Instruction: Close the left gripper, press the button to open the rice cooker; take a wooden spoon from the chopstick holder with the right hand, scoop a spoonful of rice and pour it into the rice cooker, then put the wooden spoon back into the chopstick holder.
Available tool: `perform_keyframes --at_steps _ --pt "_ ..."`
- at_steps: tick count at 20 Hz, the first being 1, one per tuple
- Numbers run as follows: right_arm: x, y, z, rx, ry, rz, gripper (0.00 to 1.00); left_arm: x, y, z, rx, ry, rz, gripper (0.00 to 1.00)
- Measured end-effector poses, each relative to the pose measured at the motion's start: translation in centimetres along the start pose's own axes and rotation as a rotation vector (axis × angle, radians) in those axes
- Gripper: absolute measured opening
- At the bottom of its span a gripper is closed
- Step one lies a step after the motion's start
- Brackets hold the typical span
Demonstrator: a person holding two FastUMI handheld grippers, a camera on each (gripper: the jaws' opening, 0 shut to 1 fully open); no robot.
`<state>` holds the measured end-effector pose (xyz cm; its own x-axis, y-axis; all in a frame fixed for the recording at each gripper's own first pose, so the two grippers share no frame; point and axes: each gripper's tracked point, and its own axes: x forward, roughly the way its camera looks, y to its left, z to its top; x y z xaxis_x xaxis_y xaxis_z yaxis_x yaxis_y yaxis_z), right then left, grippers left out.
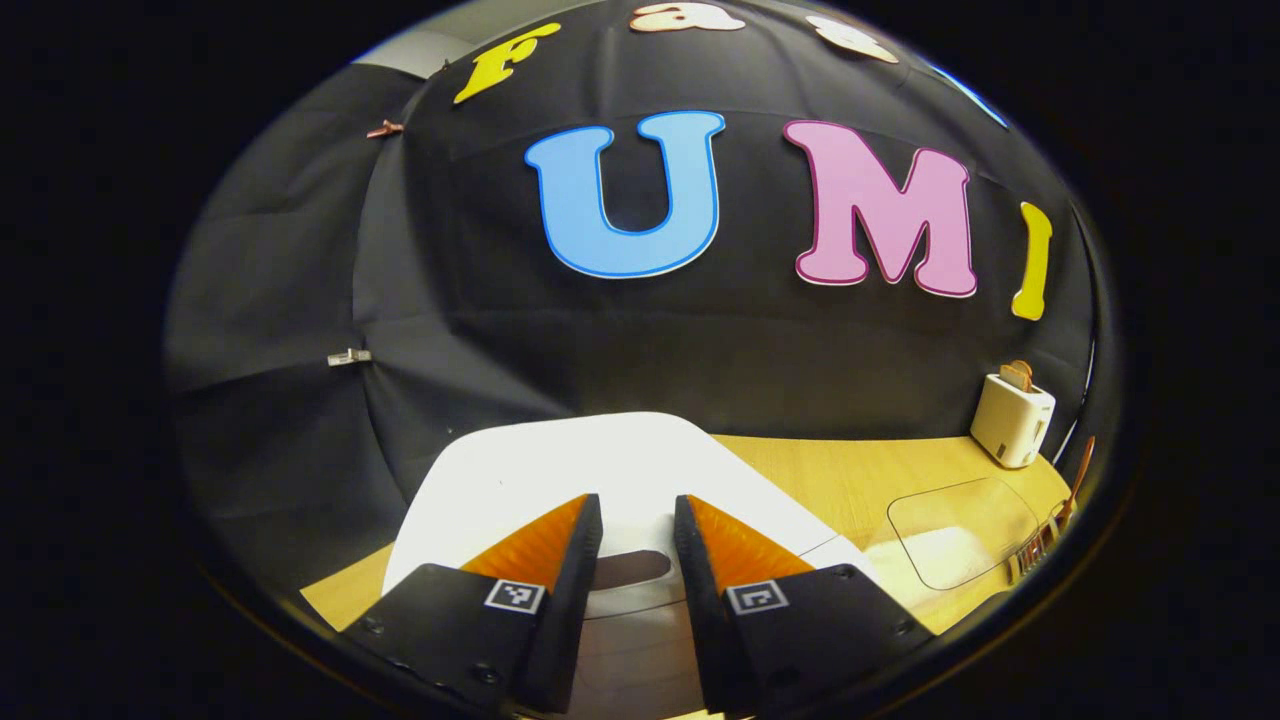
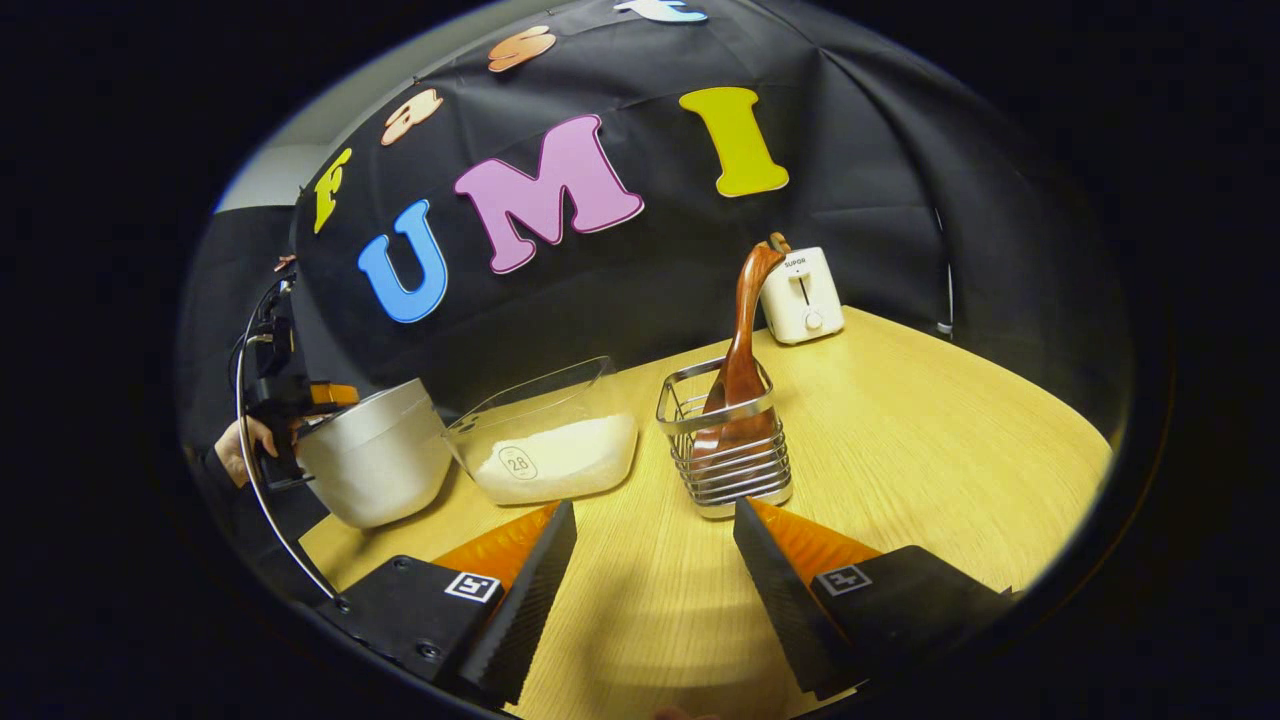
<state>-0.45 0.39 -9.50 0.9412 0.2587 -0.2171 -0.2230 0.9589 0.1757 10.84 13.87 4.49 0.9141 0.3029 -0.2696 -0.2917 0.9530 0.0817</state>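
Left gripper view. The left gripper (image 1: 637, 525) hangs over the white lid of the rice cooker (image 1: 600, 465), its two fingers drawn near each other with a narrow gap between them, pressing on nothing. A dark oval recess of the lid, the button (image 1: 630, 568), lies in that gap just below the fingertips; whether they touch it cannot be told. To the right, on the wooden table (image 1: 830, 475), stands a clear tub (image 1: 960, 530). Farther right, at the edge, the chopstick holder (image 1: 1035, 550) and the spoon (image 1: 1080, 475) are glimpsed. A toaster (image 1: 1012, 418) stands at the back by the black wall.

Right gripper view. The right gripper (image 2: 655, 525) has its fingers wide apart, empty, low above the table (image 2: 900, 420). Just ahead stands the wire chopstick holder (image 2: 728, 445) with the wooden spoon (image 2: 740, 340) upright in it, handle up. Left of it is the tub (image 2: 550, 440) with white rice (image 2: 570, 455) in its bottom. Farther left is the rice cooker (image 2: 375, 460), lid down, with the left gripper (image 2: 300, 395) and a hand (image 2: 240, 445) at its top. The toaster (image 2: 800, 295) stands behind the holder.
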Motion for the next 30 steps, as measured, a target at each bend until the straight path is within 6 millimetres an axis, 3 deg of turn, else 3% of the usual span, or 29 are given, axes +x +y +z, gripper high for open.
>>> perform_keyframes --at_steps 1,2,3,4,6,8,12,17,23,26,30 --pt "-0.1 -0.1 0.2 -0.006 -0.004 -0.005 0.98 -0.2 0.0 0.1 0.028 -0.012 0.009 0.56" --pt "-0.3 -0.2 0.5 -0.014 -0.013 -0.013 0.98 -0.4 0.5 0.3 0.049 -0.029 0.041 0.66" --pt "-0.4 -0.3 1.1 -0.021 -0.029 -0.021 0.98 -0.6 0.7 0.9 0.053 -0.062 0.05 0.69" --pt "-0.7 -0.4 1.7 -0.025 -0.058 -0.032 0.98 -1.0 0.3 1.6 0.036 -0.089 0.029 0.84" --pt "-1.1 -0.9 2.9 -0.022 -0.112 -0.064 0.98 -2.5 -1.3 2.3 -0.022 -0.144 -0.022 0.97" --pt "-1.6 -1.1 3.5 -0.01 -0.14 -0.088 0.98 -4.3 -1.7 3.1 -0.037 -0.2 -0.052 0.98" --pt "-2.3 -1.5 4.0 -0.039 -0.167 -0.143 0.98 -10.1 -3.8 3.6 -0.049 -0.32 -0.139 0.97" --pt "-4.1 0.2 5.3 -0.124 -0.236 -0.182 0.98 -16.4 -4.8 1.9 -0.121 -0.385 -0.25 0.97" --pt "-7.2 3.4 7.3 -0.235 -0.397 -0.221 0.98 -18.5 -2.7 -3.3 -0.141 -0.356 -0.266 0.98" --pt "-8.4 4.0 6.9 -0.238 -0.449 -0.243 0.98 -18.6 -1.8 -5.3 -0.085 -0.363 -0.225 0.95" --pt "-9.2 4.0 5.7 -0.238 -0.451 -0.259 0.98 -18.4 -2.8 -7.7 -0.021 -0.358 -0.221 0.95"
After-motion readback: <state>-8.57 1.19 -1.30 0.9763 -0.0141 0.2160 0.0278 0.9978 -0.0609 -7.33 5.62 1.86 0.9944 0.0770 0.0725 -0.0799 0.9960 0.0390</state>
